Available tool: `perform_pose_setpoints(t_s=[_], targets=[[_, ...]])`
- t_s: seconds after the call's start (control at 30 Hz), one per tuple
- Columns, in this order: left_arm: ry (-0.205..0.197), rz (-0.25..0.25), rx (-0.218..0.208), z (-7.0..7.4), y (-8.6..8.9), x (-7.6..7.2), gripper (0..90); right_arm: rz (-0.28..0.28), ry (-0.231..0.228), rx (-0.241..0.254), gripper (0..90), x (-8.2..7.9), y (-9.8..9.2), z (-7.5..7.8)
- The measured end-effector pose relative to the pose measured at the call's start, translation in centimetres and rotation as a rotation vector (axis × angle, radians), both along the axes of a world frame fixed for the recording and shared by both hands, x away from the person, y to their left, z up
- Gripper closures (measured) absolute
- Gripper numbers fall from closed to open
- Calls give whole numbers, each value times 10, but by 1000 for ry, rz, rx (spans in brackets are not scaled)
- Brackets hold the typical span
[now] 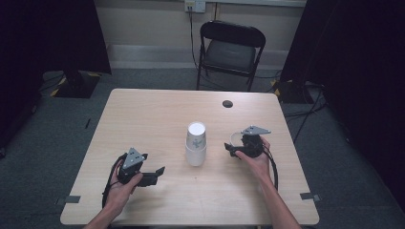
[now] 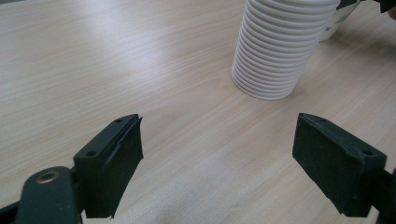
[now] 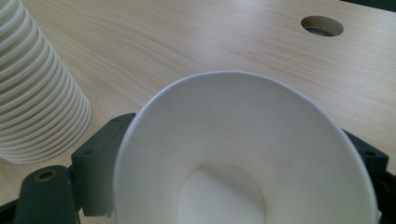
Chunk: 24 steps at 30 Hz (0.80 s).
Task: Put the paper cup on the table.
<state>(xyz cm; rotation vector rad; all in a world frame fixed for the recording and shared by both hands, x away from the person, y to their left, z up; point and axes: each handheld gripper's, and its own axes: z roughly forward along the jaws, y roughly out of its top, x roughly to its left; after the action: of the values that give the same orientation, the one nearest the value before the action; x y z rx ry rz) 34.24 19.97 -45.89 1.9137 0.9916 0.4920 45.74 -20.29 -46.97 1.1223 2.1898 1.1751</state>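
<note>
A tall stack of white paper cups stands upright at the table's middle. Just right of it is a single white cup, mouth up and round, not squashed. My right gripper has a jaw on either side of this cup, spread wide; the cup hides the pad faces, and I see no squeeze on its wall. My left gripper rests low over the table at the front left, open and empty, pointing at the stack.
The wooden table has a round cable hole near its far edge. A black folding chair stands behind the table. Dark curtains hang at both sides.
</note>
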Motion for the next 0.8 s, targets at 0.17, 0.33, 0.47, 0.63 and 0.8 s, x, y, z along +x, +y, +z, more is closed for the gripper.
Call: perform_pose_setpoints(t_s=[0.17,0.33,0.47,0.63,0.8], targets=[[1,4,-2,0,1,0,157,-2,0,10,140,-1,-1,2],[8,5,-6,-1,1,1,157,-1,1,6,140,-2,-3,3],[7,8,-5,-1,1,1,157,-12,-12,16,139,-2,-3,6],[7,12,-9,-1,2,1,157,-14,-23,27,140,-3,-3,11],[11,8,-5,-1,1,0,158,-11,-25,23,140,-5,-3,14]])
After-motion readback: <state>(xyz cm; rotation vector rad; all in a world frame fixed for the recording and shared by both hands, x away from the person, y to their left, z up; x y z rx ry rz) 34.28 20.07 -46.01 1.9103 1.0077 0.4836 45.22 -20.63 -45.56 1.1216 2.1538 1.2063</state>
